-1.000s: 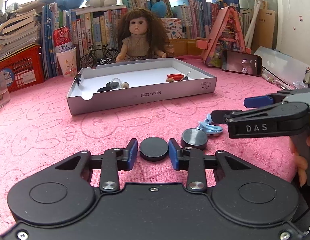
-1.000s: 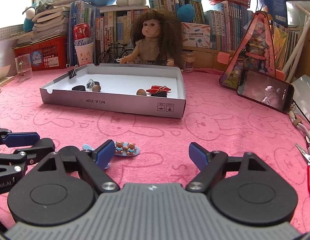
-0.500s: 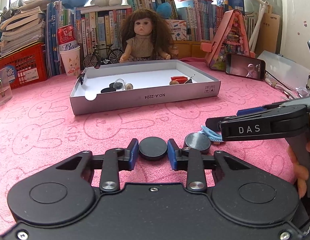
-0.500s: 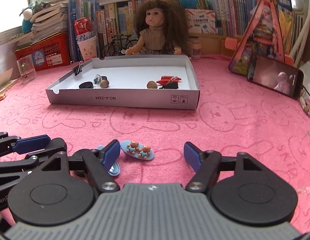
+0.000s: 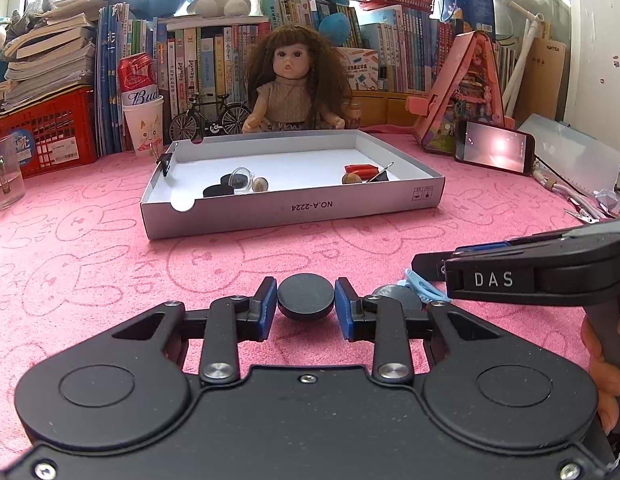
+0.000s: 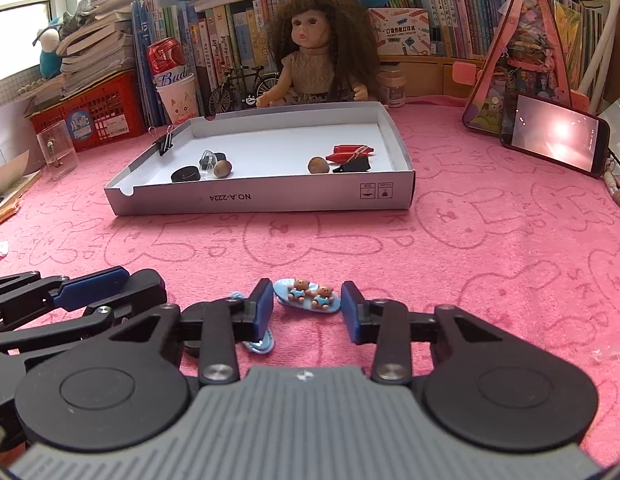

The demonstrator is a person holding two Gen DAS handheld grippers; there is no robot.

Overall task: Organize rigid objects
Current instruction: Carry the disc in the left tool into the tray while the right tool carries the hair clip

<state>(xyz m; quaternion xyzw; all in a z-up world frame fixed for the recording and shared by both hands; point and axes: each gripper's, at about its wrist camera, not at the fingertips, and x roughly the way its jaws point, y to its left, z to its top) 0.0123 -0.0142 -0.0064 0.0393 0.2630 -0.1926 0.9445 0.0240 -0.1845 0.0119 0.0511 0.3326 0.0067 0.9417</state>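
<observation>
My left gripper (image 5: pixel 305 304) is shut on a black round disc (image 5: pixel 305 296), held just above the pink cloth. A second grey disc (image 5: pixel 398 298) lies to its right, partly hidden by the finger. My right gripper (image 6: pixel 307 308) is open, its blue pads on either side of a blue hair clip with two little bears (image 6: pixel 307 295), with small gaps to it. Another blue clip (image 6: pixel 259 342) lies under its left finger. The white shallow box (image 5: pixel 293 210) (image 6: pixel 261 202) ahead holds black discs, nuts, a red clip and a binder clip.
A doll (image 5: pixel 293 80), a toy bicycle (image 5: pixel 209 118), a can in a cup (image 5: pixel 139 96), a red crate (image 5: pixel 41 128) and books stand behind the box. A glass (image 5: pixel 1 174) stands at left. A phone (image 6: pixel 554 138) leans at right; cables and scissors lie nearby.
The right gripper has moved left and narrowed around the bear clip. The left gripper holds the black disc as before, raised slightly so the box looks lower and farther.
</observation>
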